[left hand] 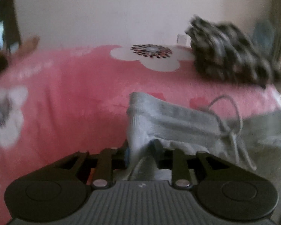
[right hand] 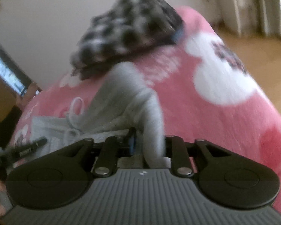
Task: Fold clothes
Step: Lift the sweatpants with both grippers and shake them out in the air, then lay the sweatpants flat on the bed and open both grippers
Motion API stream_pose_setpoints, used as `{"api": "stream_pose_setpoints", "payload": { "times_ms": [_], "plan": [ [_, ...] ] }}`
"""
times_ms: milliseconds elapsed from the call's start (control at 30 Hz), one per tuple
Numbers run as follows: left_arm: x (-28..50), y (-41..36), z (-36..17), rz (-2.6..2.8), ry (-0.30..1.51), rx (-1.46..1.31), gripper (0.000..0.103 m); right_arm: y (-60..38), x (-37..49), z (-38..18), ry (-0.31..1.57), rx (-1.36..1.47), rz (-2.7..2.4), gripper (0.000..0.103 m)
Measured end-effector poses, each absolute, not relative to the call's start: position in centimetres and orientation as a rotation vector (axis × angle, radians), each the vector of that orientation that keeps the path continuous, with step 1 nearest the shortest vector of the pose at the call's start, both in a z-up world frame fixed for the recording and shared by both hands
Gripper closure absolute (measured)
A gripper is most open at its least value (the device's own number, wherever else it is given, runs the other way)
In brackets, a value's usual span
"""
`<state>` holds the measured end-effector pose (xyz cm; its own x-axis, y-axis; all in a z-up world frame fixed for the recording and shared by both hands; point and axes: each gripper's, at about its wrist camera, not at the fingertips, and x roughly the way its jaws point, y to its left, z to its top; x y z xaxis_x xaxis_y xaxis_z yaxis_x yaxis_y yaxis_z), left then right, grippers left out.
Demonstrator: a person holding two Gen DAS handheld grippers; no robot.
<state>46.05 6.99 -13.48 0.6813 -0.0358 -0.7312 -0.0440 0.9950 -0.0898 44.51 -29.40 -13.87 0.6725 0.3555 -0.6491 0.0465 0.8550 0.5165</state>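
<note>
Grey sweatpants [left hand: 178, 120] with a tied drawstring [left hand: 232, 129] lie on a pink flowered blanket [left hand: 75, 93]. My left gripper [left hand: 142, 150] is low over the waistband's left end. A loose, tented fold stands between its parted fingers, which do not pinch it. In the right wrist view the sweatpants [right hand: 118, 97] run away towards the wall. My right gripper [right hand: 149, 144] has a strip of grey cloth between its fingers. A gap shows beside the blue pad, so it is open. Both views are blurred.
A heap of dark checked clothing [left hand: 230, 56] [right hand: 129, 30] sits at the bed's far end by the wall. The blanket [right hand: 206, 121] drops off to a wooden floor [right hand: 262, 56] on the right. A black tool tip [right hand: 31, 147] shows at the left edge.
</note>
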Motion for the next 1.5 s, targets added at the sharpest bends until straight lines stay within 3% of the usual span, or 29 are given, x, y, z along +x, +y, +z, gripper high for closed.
{"api": "stream_pose_setpoints", "payload": {
  "times_ms": [33,167,333,400,433,500,767,900,933,1000,1033,1067,1133,1200,1500],
  "plan": [
    [45.9,8.0,-13.5,-0.014,0.819,-0.156,0.068,-30.1,44.3,-13.5,0.8,0.57,0.208,0.074],
    [45.8,10.8,-13.6,-0.058,0.832,-0.266,0.067,-31.1,44.8,-12.2,0.744,0.581,0.271,0.072],
    [45.7,10.7,-14.2,-0.153,0.901,-0.272,0.065,-30.2,46.9,-13.7,0.863,0.551,0.27,0.072],
    [45.0,10.4,-14.4,-0.174,0.885,-0.244,0.07,-30.0,46.4,-14.1,0.875,0.548,0.288,0.077],
    [44.7,10.2,-14.4,-0.173,0.871,-0.224,0.086,-29.7,46.1,-14.1,0.866,0.526,0.292,0.09],
    [44.2,9.6,-14.0,-0.159,0.84,-0.194,0.095,-29.3,45.6,-13.8,0.837,0.482,0.282,0.098],
    [45.9,9.5,-10.5,-0.086,0.72,-0.222,0.096,-29.7,45.8,-9.7,0.657,0.487,0.258,0.1],
    [47.2,7.7,-12.3,-0.046,0.741,-0.117,0.095,-29.0,47.2,-10.6,0.638,0.433,0.214,0.1],
    [47.6,7.3,-13.3,-0.025,0.78,-0.095,0.094,-28.7,47.8,-11.5,0.658,0.422,0.201,0.099],
    [48.1,6.7,-15.0,0.019,0.839,-0.059,0.077,-28.3,49.2,-14.0,0.764,0.425,0.172,0.098],
    [47.9,6.7,-15.0,0.041,0.826,-0.06,0.065,-28.5,49.3,-14.5,0.787,0.441,0.147,0.088],
    [47.8,6.8,-14.8,0.057,0.817,-0.063,0.052,-28.8,49.2,-14.8,0.798,0.467,0.126,0.085],
    [47.6,7.2,-14.2,0.065,0.812,-0.071,0.043,-29.6,48.9,-15.0,0.813,0.524,0.094,0.069],
    [47.5,8.0,-13.3,0.074,0.811,-0.082,0.043,-30.7,48.2,-14.3,0.81,0.545,0.089,0.054],
    [43.0,13.5,-7.3,0.085,0.784,-0.177,0.042,-39.0,40.3,-10.2,0.727,0.794,0.139,0.05]
  ]
}}
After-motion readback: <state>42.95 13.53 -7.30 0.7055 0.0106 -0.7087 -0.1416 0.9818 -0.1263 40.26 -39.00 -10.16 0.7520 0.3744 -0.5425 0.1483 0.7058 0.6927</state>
